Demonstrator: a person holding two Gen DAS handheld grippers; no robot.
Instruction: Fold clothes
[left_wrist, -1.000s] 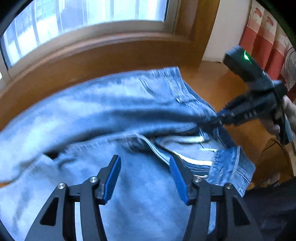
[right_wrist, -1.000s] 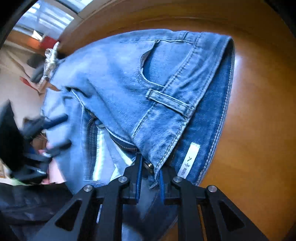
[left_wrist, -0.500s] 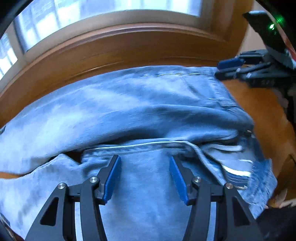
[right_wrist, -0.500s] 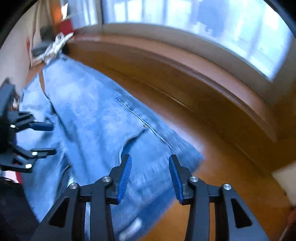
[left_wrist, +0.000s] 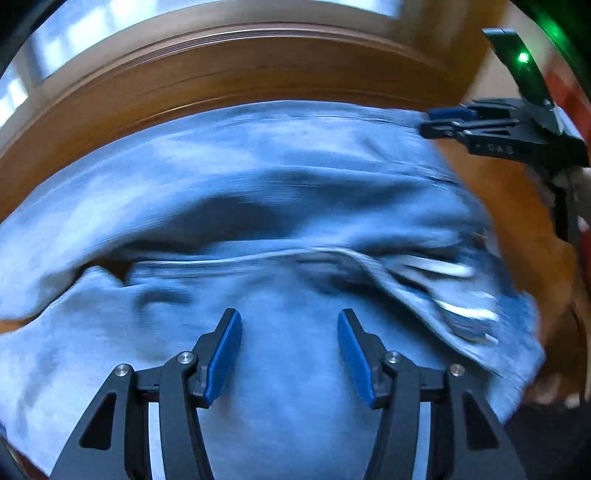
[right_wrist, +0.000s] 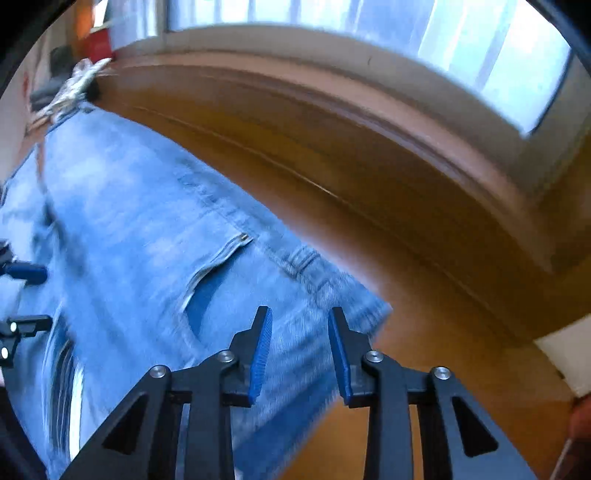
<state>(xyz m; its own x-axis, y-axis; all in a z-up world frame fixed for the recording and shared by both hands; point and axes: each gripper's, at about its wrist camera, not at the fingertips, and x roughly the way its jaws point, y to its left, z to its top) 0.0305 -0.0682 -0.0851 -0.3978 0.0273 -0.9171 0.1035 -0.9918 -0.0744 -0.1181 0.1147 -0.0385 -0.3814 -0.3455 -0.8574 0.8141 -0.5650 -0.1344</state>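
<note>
Blue jeans (left_wrist: 258, 177) lie crumpled across a wooden table (left_wrist: 498, 192), their open fly and white pocket lining at the right. My left gripper (left_wrist: 290, 332) hovers open just above the near denim, with nothing pinched. My right gripper (left_wrist: 430, 122) sits at the far right corner of the waistband. In the right wrist view the jeans (right_wrist: 129, 221) run off to the left, with a pocket and a belt loop showing. The right gripper (right_wrist: 299, 332) stands over the waistband corner. Its jaws are closing, with denim behind the gap but the pads not pressing on it. The left gripper (right_wrist: 33, 297) shows at the left edge.
A raised wooden window sill (right_wrist: 369, 122) and the window (right_wrist: 480, 55) run along the table's far side. Bare table (right_wrist: 406, 295) lies right of the jeans. A crumpled light cloth (right_wrist: 74, 85) lies at the far left end. Red curtain (left_wrist: 570, 99) hangs at the right.
My right gripper let go of the waistband near the fly, opened, and swung up to the far waistband corner. The left gripper sank a little toward the denim, still open.
</note>
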